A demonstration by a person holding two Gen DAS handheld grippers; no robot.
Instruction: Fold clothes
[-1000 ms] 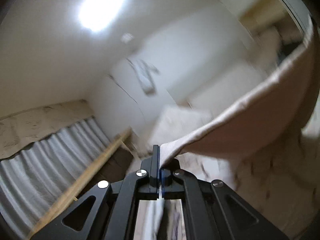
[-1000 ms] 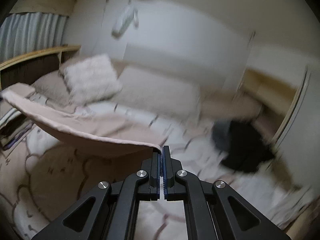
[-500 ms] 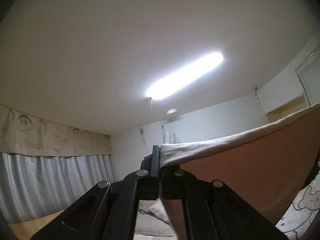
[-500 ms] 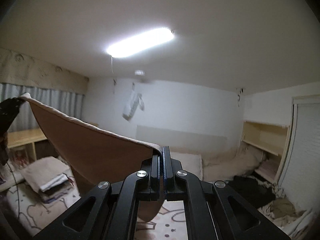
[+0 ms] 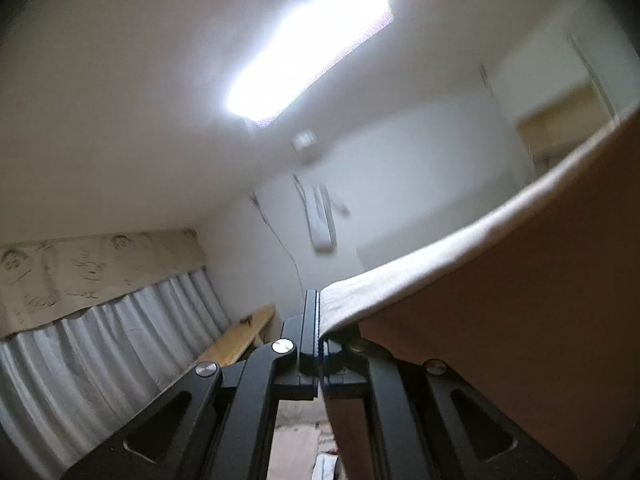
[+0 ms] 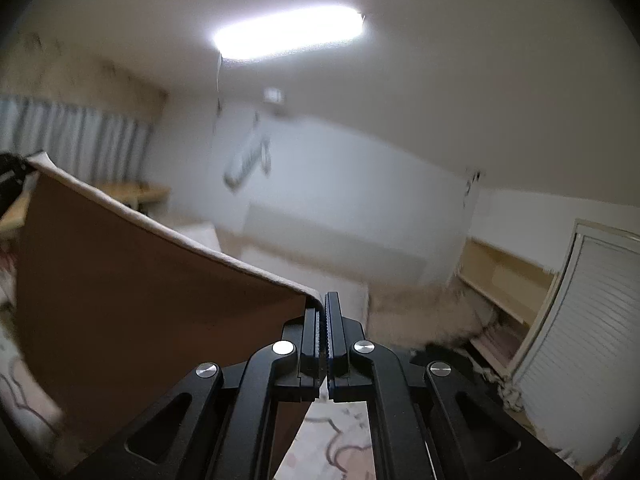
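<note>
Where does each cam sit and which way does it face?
Left wrist: on the left tongs, facing the ceiling light and curtains; tongs shut on the brown cloth.
Right wrist: on the right tongs, facing the far wall and shutter door; shut on the cloth's other corner.
Shared: cloth, light, wall-hung white garment.

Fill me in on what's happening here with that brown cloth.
A person is holding a two-finger gripper in each hand, and both are clamped on the top edge of one brown garment. The left gripper pinches one corner and the right gripper pinches the other, so the cloth hangs spread between them, up in the air above the patterned bedding. No fold is visible yet. The room behind is blurred.
</note>
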